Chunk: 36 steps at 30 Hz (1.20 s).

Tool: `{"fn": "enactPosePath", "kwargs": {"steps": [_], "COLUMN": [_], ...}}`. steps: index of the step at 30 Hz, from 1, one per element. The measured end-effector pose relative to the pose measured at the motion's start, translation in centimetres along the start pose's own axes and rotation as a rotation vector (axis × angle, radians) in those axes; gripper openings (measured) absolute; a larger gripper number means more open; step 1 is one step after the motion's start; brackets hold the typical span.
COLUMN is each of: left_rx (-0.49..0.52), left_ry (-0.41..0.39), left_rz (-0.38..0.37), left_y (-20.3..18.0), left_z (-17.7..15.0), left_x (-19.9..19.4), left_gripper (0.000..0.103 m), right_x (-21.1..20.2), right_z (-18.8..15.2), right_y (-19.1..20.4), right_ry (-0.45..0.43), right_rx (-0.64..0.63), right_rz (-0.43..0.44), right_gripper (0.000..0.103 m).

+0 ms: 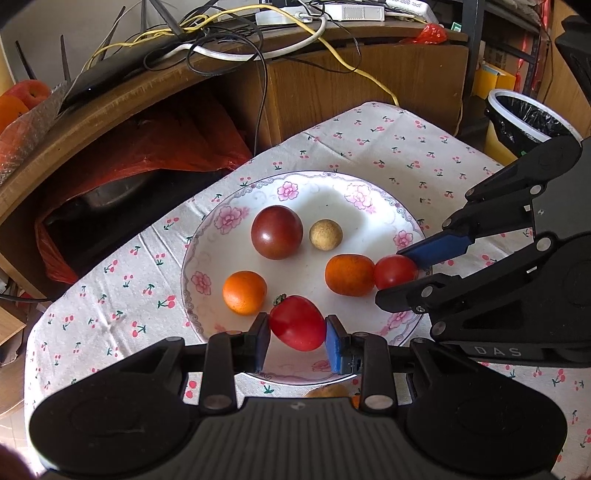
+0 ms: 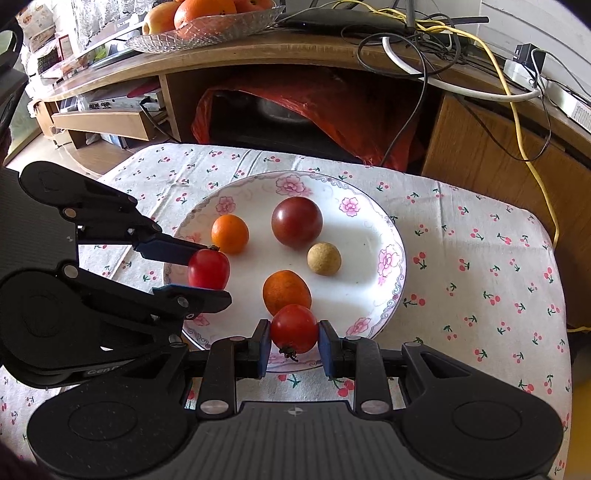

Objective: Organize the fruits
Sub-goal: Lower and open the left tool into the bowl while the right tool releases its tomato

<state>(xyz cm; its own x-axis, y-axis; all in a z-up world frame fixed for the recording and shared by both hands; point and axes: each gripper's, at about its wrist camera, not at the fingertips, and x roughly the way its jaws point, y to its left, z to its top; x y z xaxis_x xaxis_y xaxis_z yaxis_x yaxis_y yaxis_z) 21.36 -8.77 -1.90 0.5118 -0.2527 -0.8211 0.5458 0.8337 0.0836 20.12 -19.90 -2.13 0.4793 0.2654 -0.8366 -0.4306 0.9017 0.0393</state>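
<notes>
A white floral plate (image 1: pixel 332 199) (image 2: pixel 369 229) sits on the cherry-print tablecloth. On it lie a dark red tomato (image 1: pixel 277 232) (image 2: pixel 296 221), a small tan round fruit (image 1: pixel 325 235) (image 2: pixel 324 259) and two oranges (image 1: pixel 244 292) (image 1: pixel 349 275) (image 2: pixel 229 234) (image 2: pixel 286 290). My left gripper (image 1: pixel 298 328) (image 2: pixel 213 272) is shut on an oval red tomato (image 1: pixel 295 317) (image 2: pixel 208 267) above the plate's left rim. My right gripper (image 2: pixel 294 330) (image 1: pixel 392 275) is shut on a round red tomato (image 2: pixel 293 321) (image 1: pixel 394 269), which touches one orange.
Behind the table stands a wooden cabinet (image 2: pixel 480 147) with loose cables (image 2: pixel 517 110), a red bag (image 2: pixel 332 107) in its recess and a glass fruit bowl (image 2: pixel 207 26) on top. A lined bin (image 1: pixel 524 118) stands off the table's far corner. A tan fruit (image 1: pixel 327 391) peeks out under my left gripper.
</notes>
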Motion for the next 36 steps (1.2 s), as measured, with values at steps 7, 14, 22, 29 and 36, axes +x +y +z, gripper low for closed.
{"fn": "enactPosePath", "kwargs": {"steps": [7,14,22,29,36], "left_rx": [-0.008,-0.007,-0.015,-0.018,-0.021], "left_ry": [0.005,0.0,-0.003,-0.014,-0.022], "left_rz": [0.005,0.009,0.012,0.012,0.01], "left_y": [0.12,0.08,0.18,0.16,0.25], "left_z": [0.03,0.04,0.04,0.1,0.21], "left_x": [0.28,0.26,0.14,-0.18,-0.36], "left_gripper": [0.04,0.04,0.04,0.041,0.041], "right_x": [0.26,0.49,0.39,0.17,0.0], "right_z": [0.11,0.16,0.1,0.16,0.18], "right_y": [-0.18,-0.4,-0.4,-0.51,-0.54], "right_ry": [-0.007,-0.01,-0.021,-0.032,-0.036], "right_rx": [0.003,0.013,0.014,0.022,0.027], "right_rz": [-0.002,-0.006,-0.013,-0.019,-0.022], "right_gripper": [0.023,0.023,0.024,0.026,0.026]}}
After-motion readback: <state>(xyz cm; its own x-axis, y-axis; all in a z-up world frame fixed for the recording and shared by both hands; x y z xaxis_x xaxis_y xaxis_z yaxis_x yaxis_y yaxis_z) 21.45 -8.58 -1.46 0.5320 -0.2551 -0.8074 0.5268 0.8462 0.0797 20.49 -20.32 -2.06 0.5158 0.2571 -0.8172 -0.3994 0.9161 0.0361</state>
